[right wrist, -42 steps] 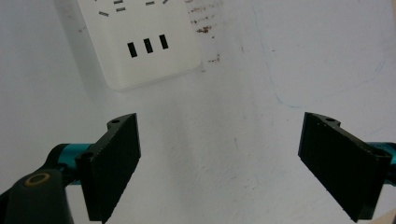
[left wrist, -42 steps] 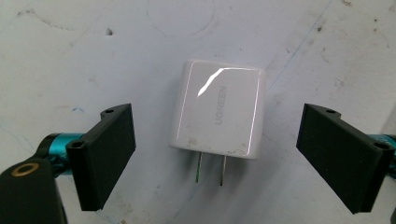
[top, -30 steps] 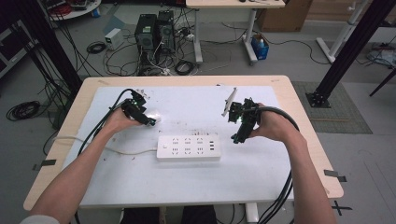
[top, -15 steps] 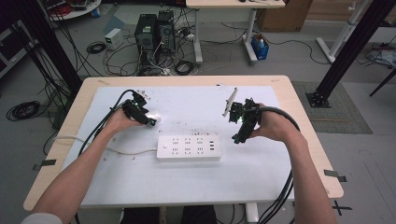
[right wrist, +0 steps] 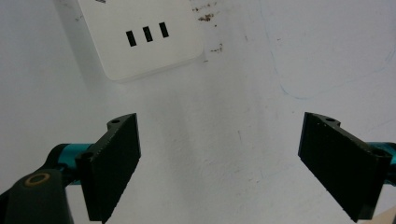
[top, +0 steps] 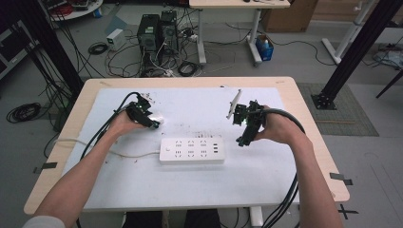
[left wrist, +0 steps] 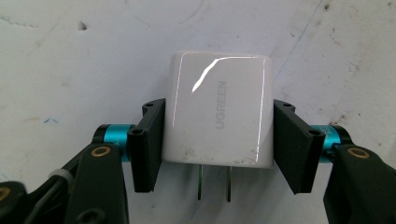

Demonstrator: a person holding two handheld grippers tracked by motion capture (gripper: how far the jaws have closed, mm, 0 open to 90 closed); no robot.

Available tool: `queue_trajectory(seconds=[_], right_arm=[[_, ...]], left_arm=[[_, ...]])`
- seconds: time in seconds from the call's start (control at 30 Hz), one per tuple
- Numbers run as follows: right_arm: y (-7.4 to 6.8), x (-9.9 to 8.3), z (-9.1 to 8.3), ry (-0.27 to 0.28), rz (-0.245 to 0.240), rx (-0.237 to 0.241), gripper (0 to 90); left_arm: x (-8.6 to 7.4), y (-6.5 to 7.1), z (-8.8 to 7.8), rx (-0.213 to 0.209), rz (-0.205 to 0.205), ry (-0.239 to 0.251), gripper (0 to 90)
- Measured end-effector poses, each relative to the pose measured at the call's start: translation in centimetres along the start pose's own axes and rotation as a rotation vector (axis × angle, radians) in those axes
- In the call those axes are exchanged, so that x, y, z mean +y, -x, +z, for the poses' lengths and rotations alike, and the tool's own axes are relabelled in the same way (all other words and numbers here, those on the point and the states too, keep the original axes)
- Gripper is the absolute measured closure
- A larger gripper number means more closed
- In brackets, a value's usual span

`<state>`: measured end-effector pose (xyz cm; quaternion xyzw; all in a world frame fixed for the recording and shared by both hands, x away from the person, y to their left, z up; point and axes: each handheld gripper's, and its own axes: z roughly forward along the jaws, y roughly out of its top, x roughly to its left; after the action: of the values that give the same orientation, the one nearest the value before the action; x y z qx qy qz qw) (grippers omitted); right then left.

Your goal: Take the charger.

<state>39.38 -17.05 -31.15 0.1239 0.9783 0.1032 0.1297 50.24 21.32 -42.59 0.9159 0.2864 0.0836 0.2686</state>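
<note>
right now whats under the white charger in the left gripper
Under the white UGREEN charger, clamped by the left gripper, lies the white table mat. Two metal prongs stick out. The spot directly beneath is covered.

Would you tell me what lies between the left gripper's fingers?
The white charger, clamped between its fingers, prongs toward the camera, in the left gripper view.

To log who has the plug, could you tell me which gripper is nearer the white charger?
Left. The left gripper is shut on the charger; the right gripper hangs open across the table, beside the power strip.
</note>
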Motion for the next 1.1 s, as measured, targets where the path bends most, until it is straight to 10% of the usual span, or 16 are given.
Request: queue_trajectory(seconds=[0.47,1.1], right_arm=[[-0.2,0.1,-0.2,0.005,0.006,-0.002,12.4],[-0.8,0.3,-1.2,0.010,0.043,-0.029,12.4]], left_arm=[[0.5,0.9,-1.0,0.022,0.046,0.016,42.5],[1.6,4.5,-7.5,0.072,0.123,0.111,42.5]])
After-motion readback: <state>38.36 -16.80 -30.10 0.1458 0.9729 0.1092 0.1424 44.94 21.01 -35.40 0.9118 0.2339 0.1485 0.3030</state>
